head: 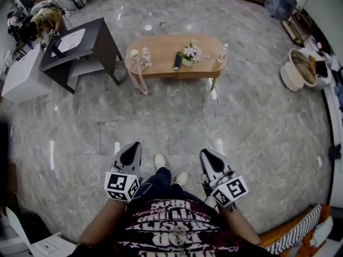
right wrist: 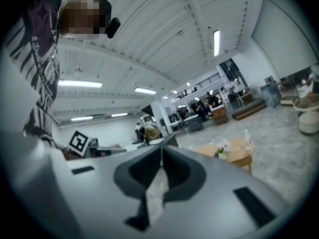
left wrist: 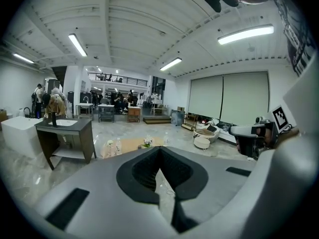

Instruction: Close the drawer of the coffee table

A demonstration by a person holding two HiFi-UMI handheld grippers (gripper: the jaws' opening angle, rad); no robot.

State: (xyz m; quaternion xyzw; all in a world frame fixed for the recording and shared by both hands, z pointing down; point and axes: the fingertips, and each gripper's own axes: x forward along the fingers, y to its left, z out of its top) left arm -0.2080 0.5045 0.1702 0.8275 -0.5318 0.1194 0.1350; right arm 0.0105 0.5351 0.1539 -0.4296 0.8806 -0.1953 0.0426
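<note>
The coffee table (head: 161, 50) stands across the marble floor (head: 161, 116) at the far side of the head view, well away from the person. It is an oval wooden top carrying a small flower pot (head: 188, 55), a dark remote (head: 177, 60) and a bottle (head: 223, 52). The drawer (head: 138, 75) seems to be the pale piece hanging out below the table's left end, but it is too small to be sure, or to tell how far it is pulled out. A dark side table (head: 88, 39) sits to the left of the coffee table, apart from it. The closing itself looks not yet begun. This reads as the approach step, with open floor between the person's white shoes (head: 159, 160) and the table. The next move calls for walking up to the table's left end and lowering a gripper to the drawer's front. It should then push squarely inward along the slide so the drawer does not skew, keeping clear of the things on top. The left gripper (head: 131, 150) is held low in front of the body, and its own view shows its jaws pressed together with nothing between them. Only the distant table and floor are visible beyond the tips. The right gripper (head: 206, 155) sits beside it on the other side of the legs. Its jaws are likewise closed tip to tip and it is empty, touching nothing.
</note>
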